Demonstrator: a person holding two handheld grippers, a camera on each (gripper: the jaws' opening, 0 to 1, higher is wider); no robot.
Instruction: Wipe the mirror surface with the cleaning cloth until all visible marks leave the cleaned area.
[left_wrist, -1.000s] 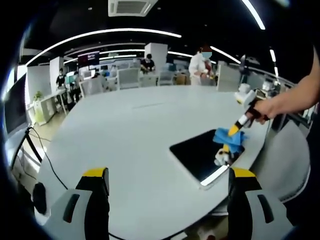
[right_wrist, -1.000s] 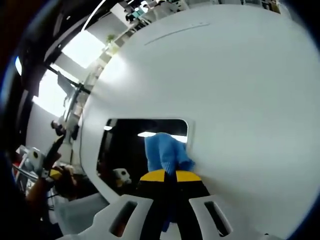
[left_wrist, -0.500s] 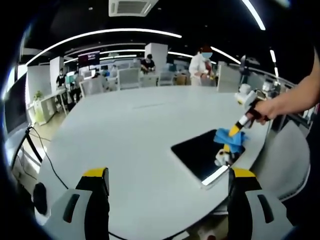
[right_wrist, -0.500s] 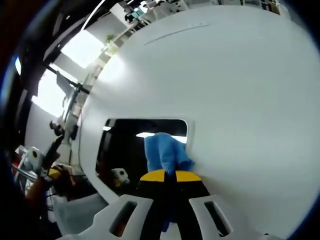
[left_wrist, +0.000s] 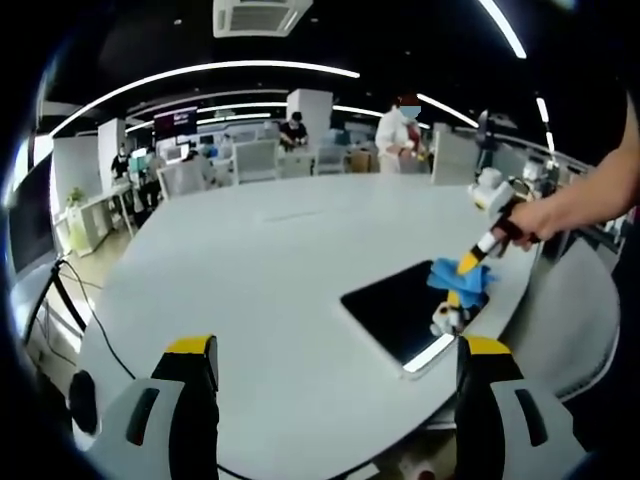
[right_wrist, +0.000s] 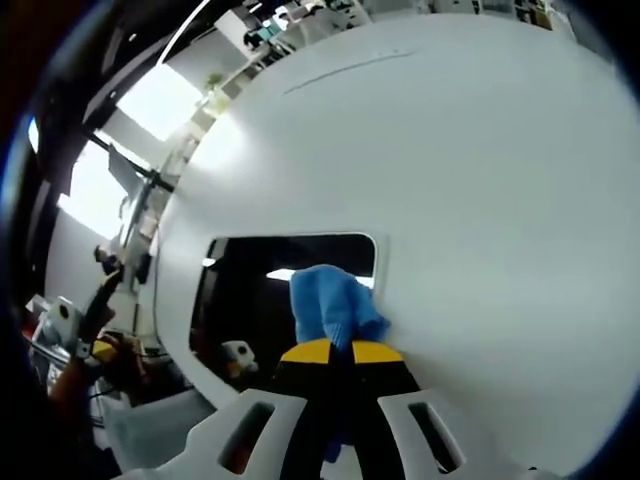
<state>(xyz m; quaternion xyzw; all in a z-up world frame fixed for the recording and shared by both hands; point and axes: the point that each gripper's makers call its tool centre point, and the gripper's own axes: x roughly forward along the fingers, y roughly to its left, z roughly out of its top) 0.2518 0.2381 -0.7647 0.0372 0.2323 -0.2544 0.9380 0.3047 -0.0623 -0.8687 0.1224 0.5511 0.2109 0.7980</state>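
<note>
Mirror (right_wrist: 270, 290) dark, blue cloth (right_wrist: 332, 308) bunched on it

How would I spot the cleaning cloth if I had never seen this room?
Find the big white table. Near its edge lies a dark rectangular mirror. The cloth is the bright blue crumpled rag resting on the mirror, pinched in the right gripper, and the one blue thing on the table.

No text, label, brand, number or sign can be read in either view; the lit screen (left_wrist: 176, 118) in the upper left of the left gripper view is too blurred.
</note>
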